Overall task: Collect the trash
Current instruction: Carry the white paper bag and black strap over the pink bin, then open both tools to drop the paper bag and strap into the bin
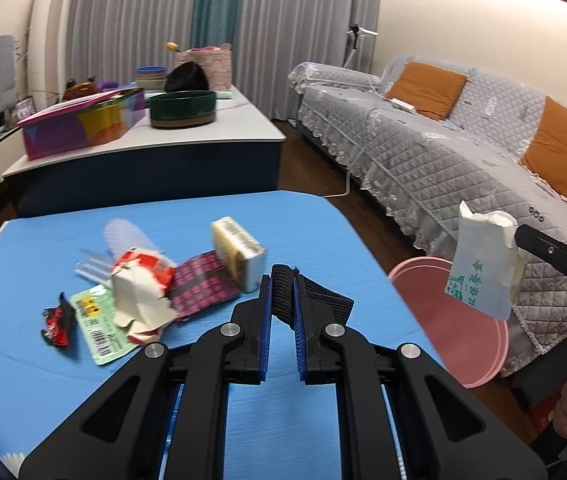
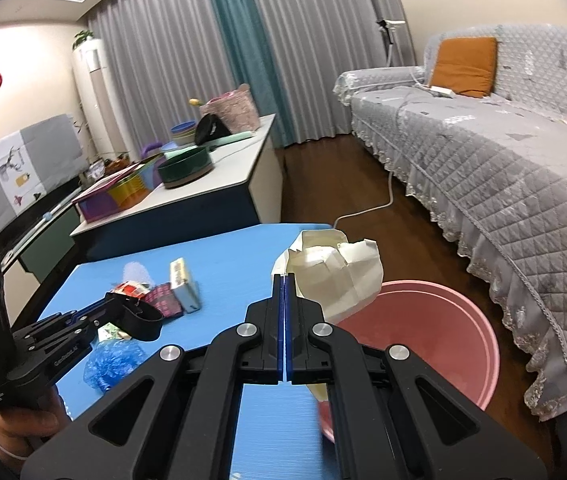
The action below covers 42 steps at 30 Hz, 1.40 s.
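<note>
My left gripper is shut on a black elastic band and holds it over the blue table. My right gripper is shut on a white paper bag with green print, held above the pink bin beside the table; the bag and bin also show in the left wrist view. A trash pile lies on the table: a crumpled red and white wrapper, a green card, a pink patterned pack, a small box and a red and black wrapper.
A blue crumpled plastic bag lies near the table's front left. A white counter with a dark green bowl and a colourful box stands behind. A grey sofa with orange cushions runs along the right.
</note>
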Available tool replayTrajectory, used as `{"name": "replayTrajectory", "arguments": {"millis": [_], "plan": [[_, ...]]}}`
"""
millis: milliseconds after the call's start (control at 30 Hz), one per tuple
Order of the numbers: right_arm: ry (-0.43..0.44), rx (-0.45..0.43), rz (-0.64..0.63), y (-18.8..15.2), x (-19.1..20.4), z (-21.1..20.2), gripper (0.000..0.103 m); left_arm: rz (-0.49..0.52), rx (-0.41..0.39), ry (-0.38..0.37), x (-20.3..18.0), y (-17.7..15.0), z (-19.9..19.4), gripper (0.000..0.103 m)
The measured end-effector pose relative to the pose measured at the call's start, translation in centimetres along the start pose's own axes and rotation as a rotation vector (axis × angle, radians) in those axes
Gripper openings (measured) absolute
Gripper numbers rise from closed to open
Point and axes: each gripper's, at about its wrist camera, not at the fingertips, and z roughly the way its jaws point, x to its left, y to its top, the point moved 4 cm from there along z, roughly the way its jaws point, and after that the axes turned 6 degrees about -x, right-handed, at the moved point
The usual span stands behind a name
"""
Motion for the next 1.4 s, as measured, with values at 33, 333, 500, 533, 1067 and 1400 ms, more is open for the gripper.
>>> {"name": "replayTrajectory", "arguments": {"millis": [33, 333, 500, 533, 1067, 1400], "plan": [[-0.009, -0.003, 0.008, 0.1, -0.5, -0.1, 0.000, 0.001, 0.002, -0.008, -0.3, 0.1, 0.1, 0.010], [-0.066, -0.026, 0.062, 0.9, -4.3, -1.5, 0.000, 0.011, 0.003, -0.092, -4.0, 2.1, 0.8, 0.010], [-0.101, -0.041, 0.068, 1.4, -5.9, -2.1, 0.000, 0.032, 0.010, -0.146, -7.5, 2.6, 1.8, 0.010], [-0.107, -0.043, 0.067, 1.4, -6.2, -2.2, 0.000, 0.036, 0.013, -0.157, -8.1, 2.6, 2.0, 0.010], [-0.159, -0.012, 0.091, 1.1, -9.2, -1.3, 0.000, 0.094, 0.111, -0.286, -14.6, 0.3, 6.0, 0.010], [-0.171, 0.012, 0.102, 0.6, -9.9, -0.5, 0.000, 0.113, 0.150, -0.295, -15.9, -1.0, 7.8, 0.010]]}}
